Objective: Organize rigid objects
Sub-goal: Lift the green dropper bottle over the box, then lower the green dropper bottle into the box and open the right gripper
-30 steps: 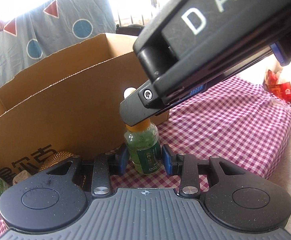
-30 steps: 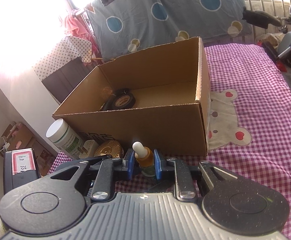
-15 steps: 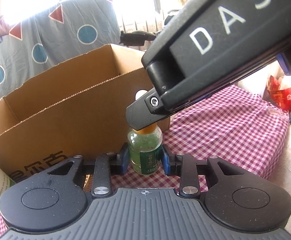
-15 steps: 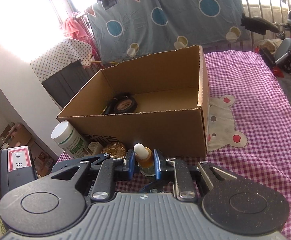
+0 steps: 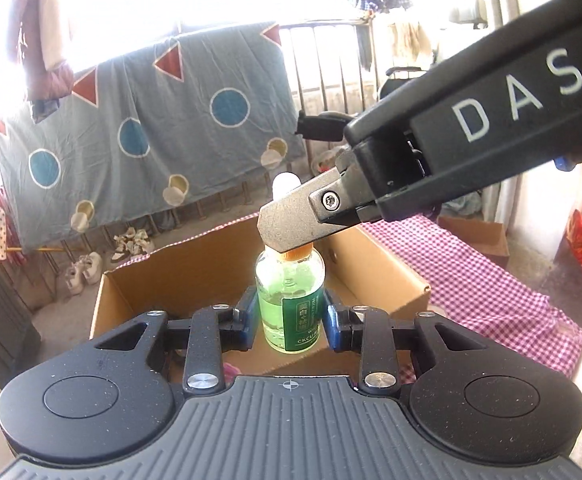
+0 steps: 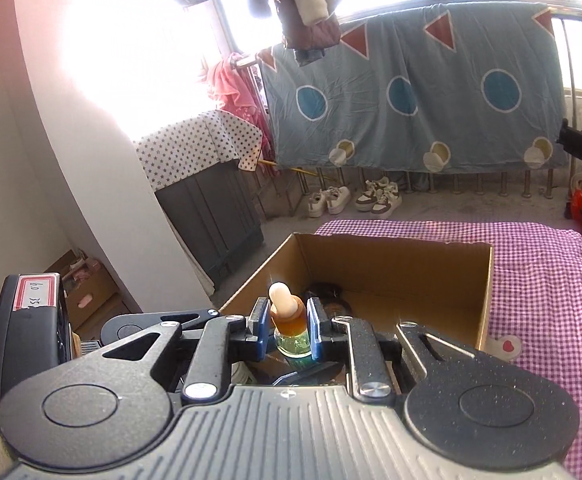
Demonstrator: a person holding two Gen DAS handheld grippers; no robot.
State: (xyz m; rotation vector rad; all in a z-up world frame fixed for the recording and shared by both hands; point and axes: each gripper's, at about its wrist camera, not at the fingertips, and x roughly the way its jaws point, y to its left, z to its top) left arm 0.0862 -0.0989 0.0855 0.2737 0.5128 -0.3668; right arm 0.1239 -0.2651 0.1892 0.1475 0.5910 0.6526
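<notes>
Your left gripper [image 5: 289,316] clamps the dropper bottle [image 5: 290,304] body, your right gripper [image 6: 287,330] its orange neck, above the cardboard box [image 6: 391,268], which holds a dark tape roll [image 6: 327,294].

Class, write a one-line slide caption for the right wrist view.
Right gripper fingers clamp a dropper bottle by its amber collar above an open cardboard box.
</notes>
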